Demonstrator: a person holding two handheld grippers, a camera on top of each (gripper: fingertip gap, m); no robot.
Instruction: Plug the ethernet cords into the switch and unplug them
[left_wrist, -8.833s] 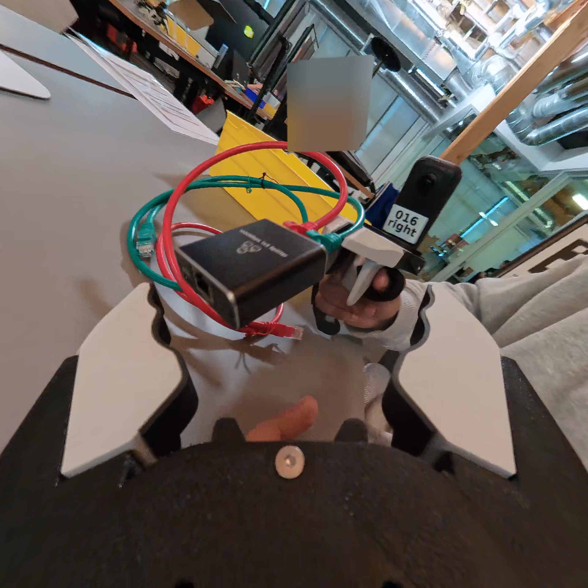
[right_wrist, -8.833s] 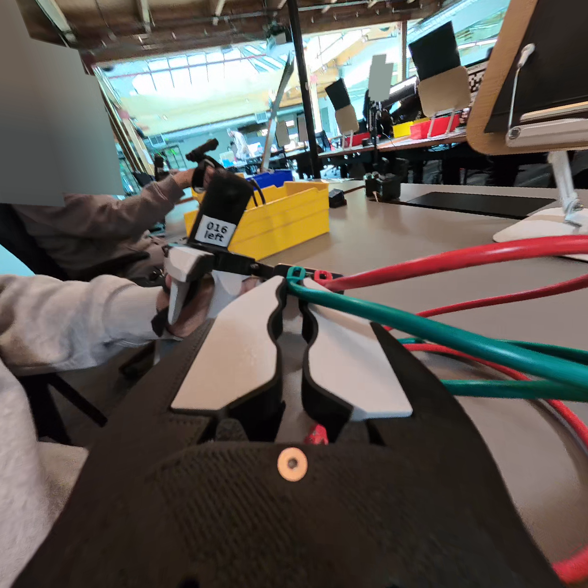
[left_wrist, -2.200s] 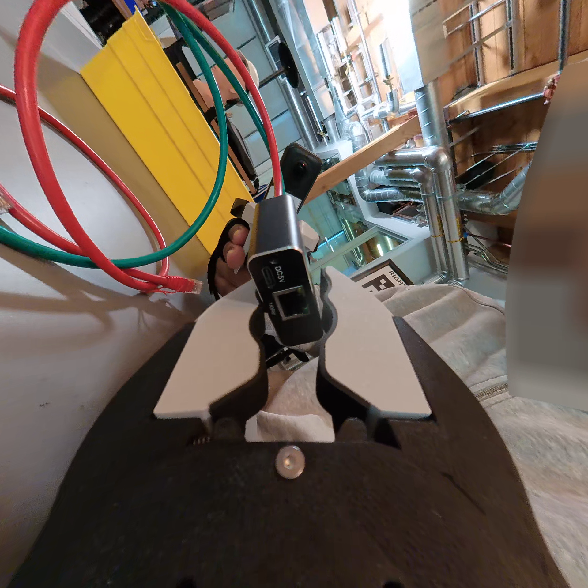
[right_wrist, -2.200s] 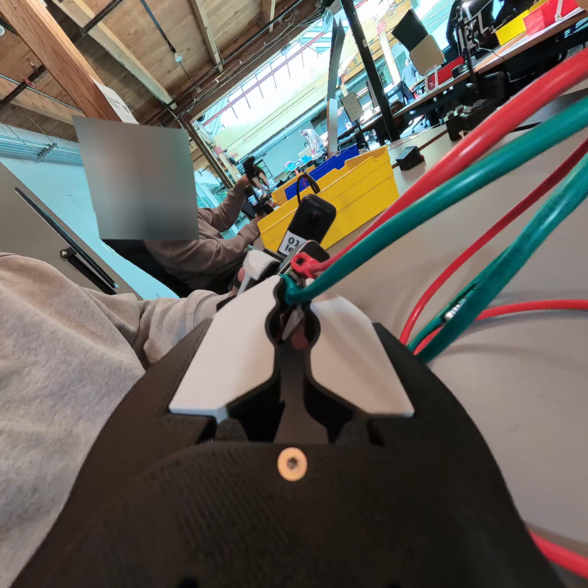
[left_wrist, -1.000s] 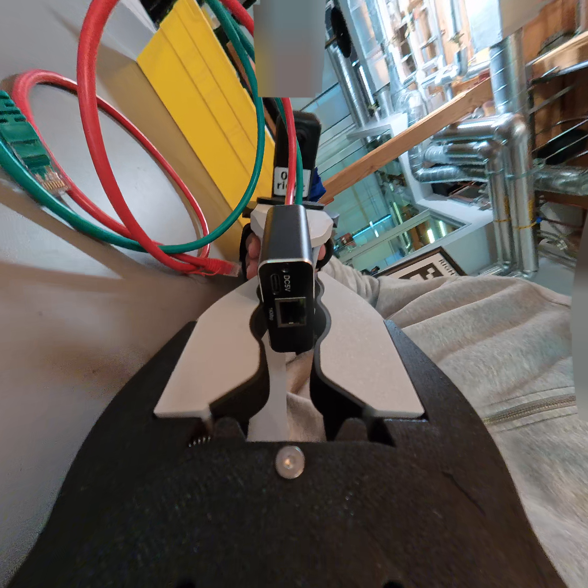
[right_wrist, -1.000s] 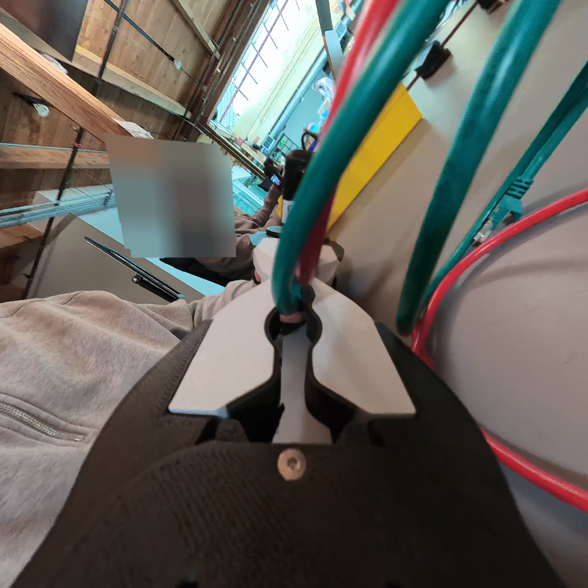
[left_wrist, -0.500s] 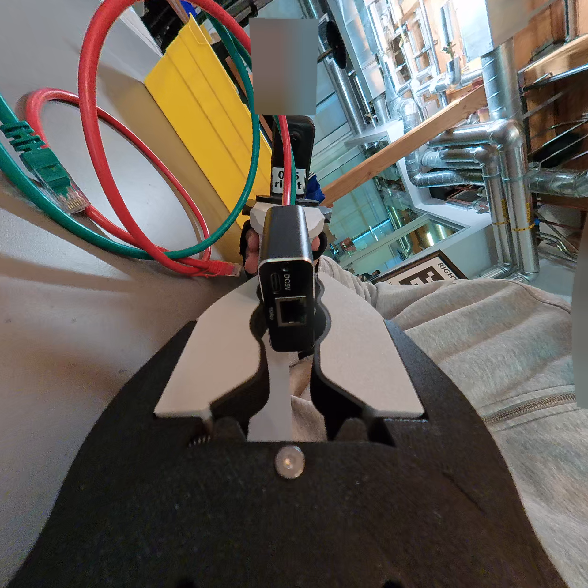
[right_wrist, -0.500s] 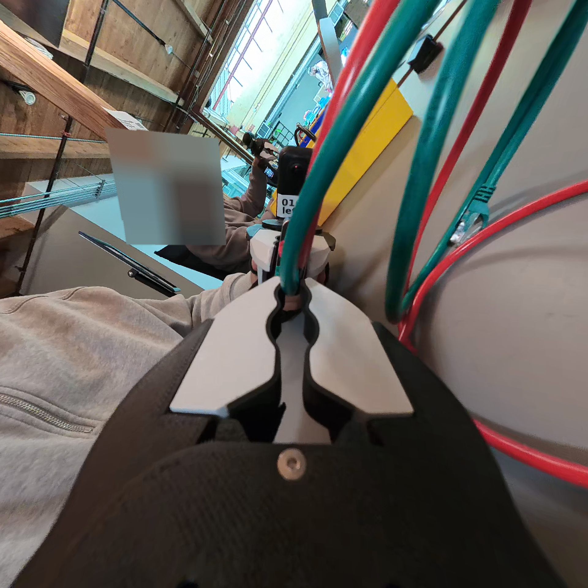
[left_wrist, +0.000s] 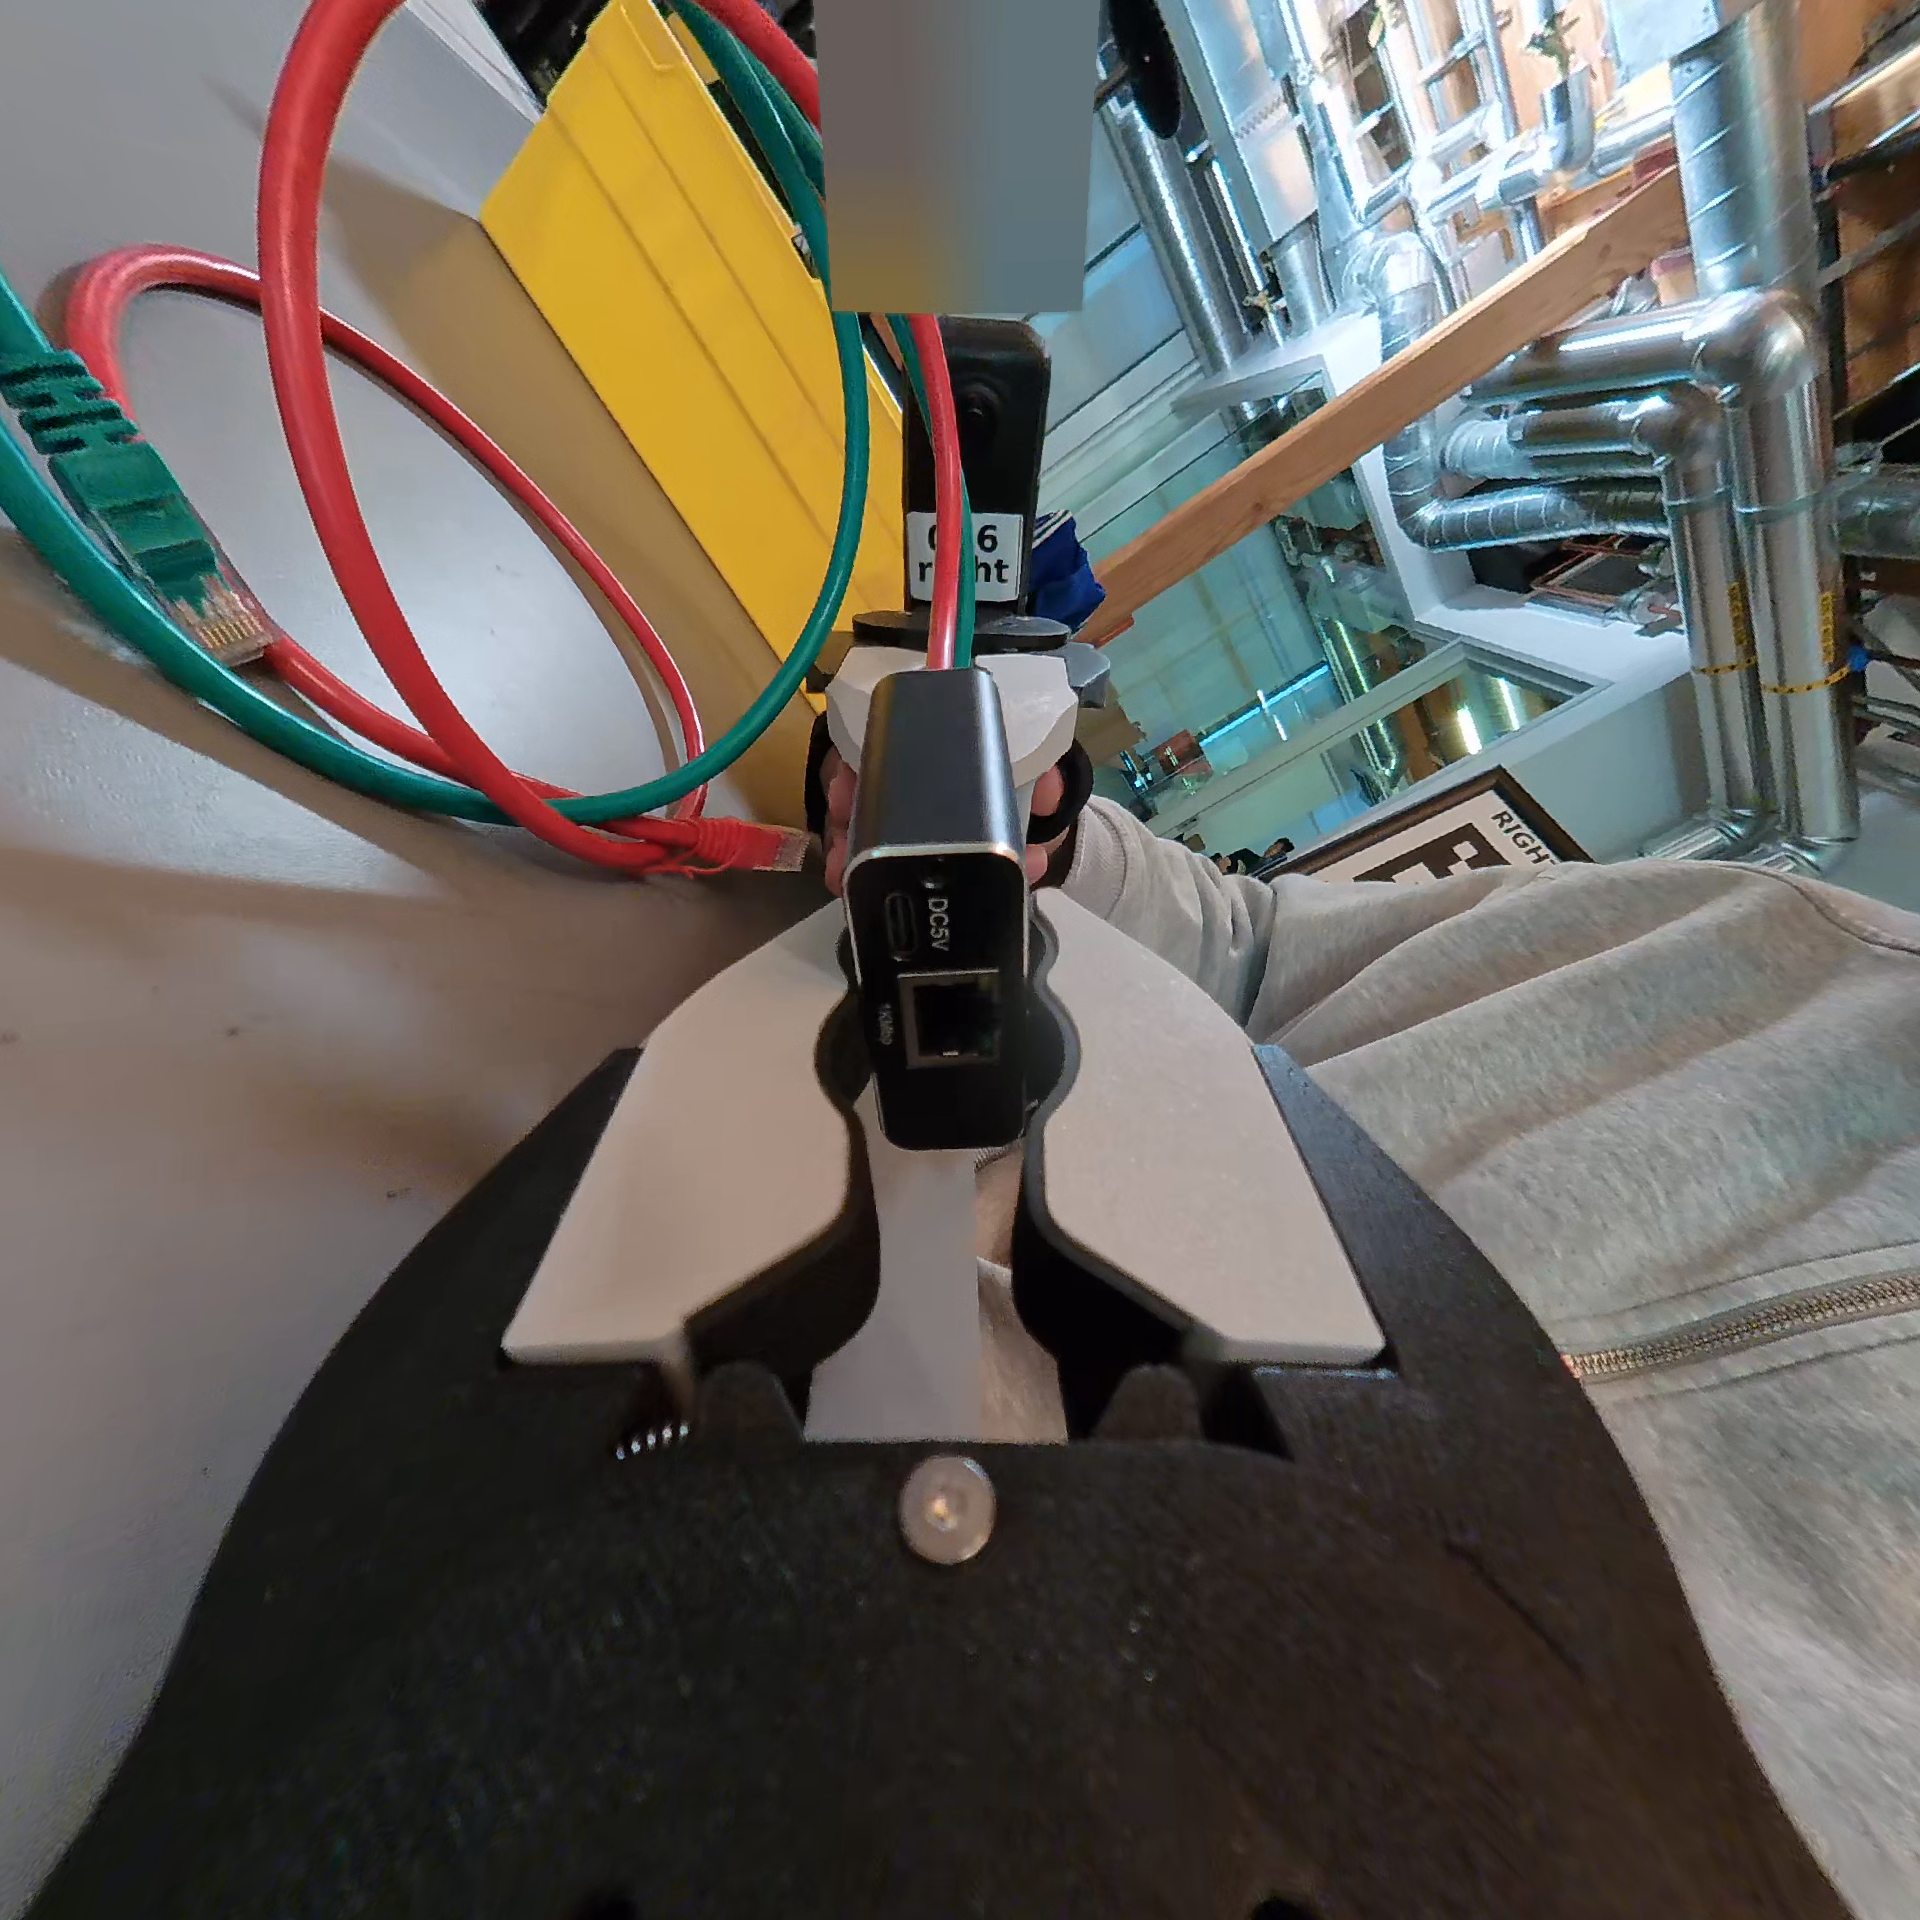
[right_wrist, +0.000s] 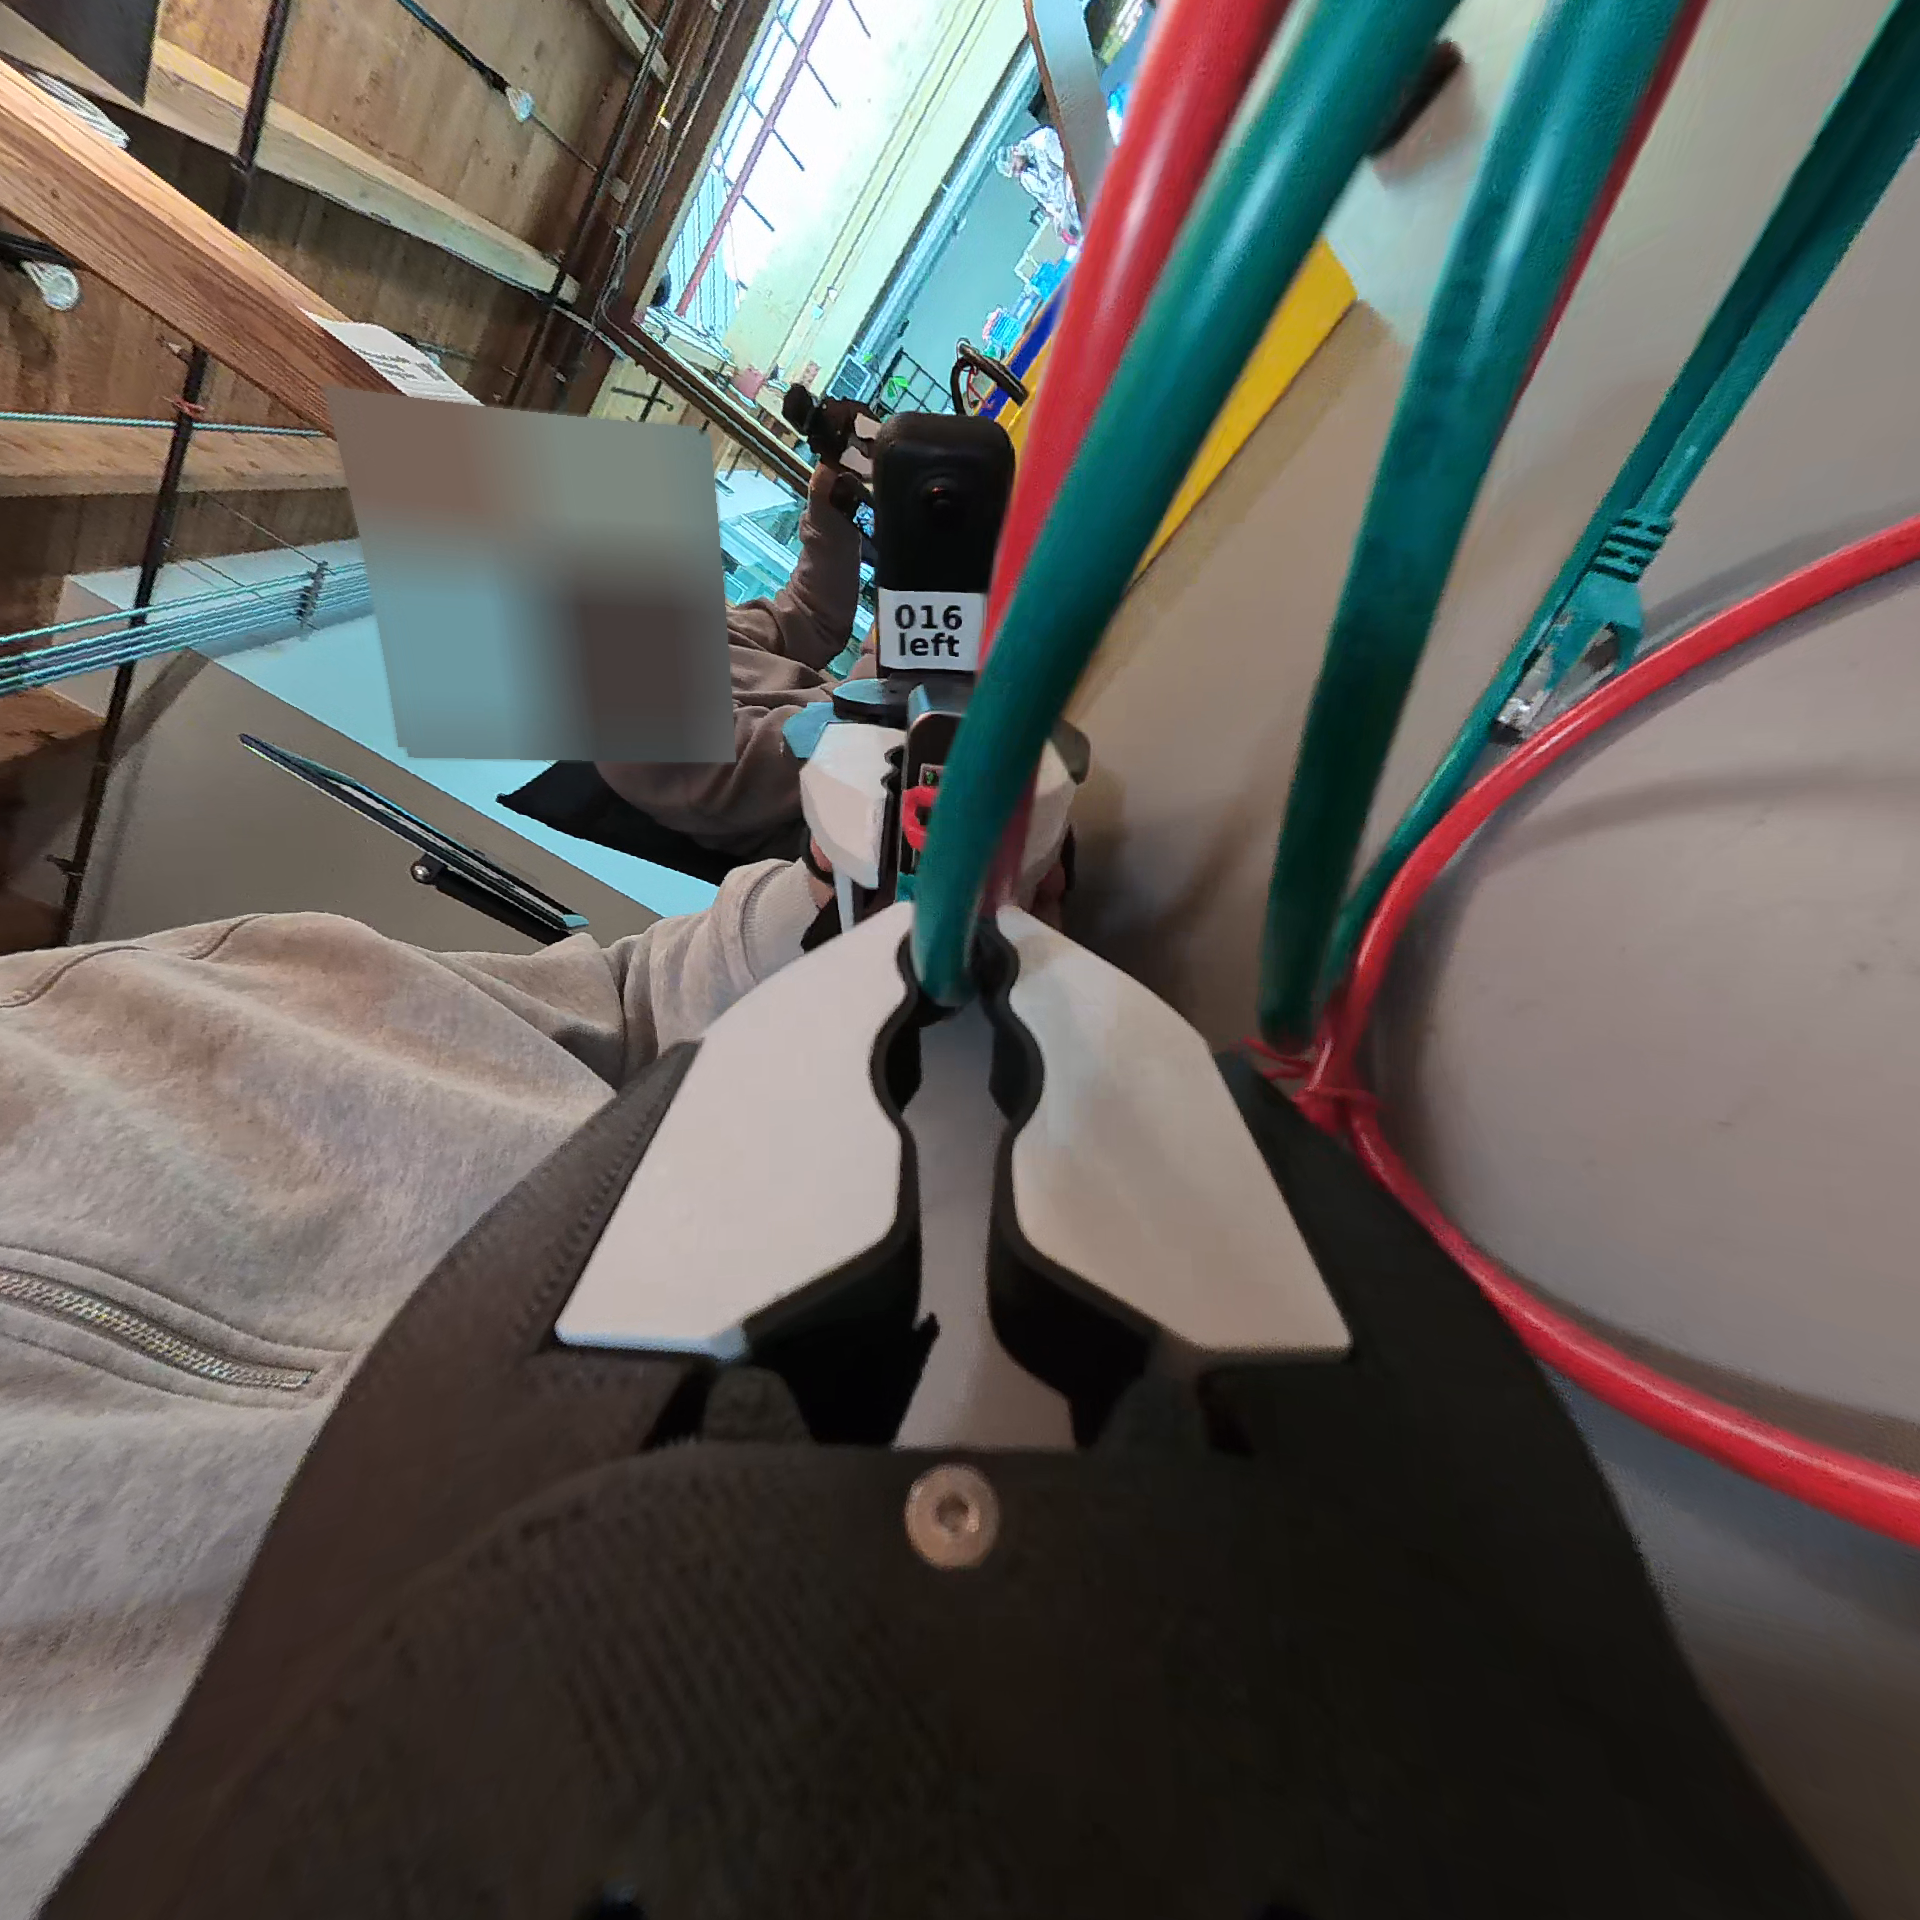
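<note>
Your left gripper (left_wrist: 940, 1023) is clenched on the black switch (left_wrist: 940, 966), lifted off the grey counter (left_wrist: 208, 1091) with its far end facing the other tool. Your right gripper (right_wrist: 961, 982) is clenched on the green ethernet cord (right_wrist: 1122, 499) just behind its plug, lined up with the switch; I judge it is at the port, though seating is hidden. The red cord (left_wrist: 312, 416) loops alongside.

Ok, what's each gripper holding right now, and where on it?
The left gripper clamps the switch across its two long sides, near the end with the empty port. The right gripper pinches the green cord just behind its plug.
</note>
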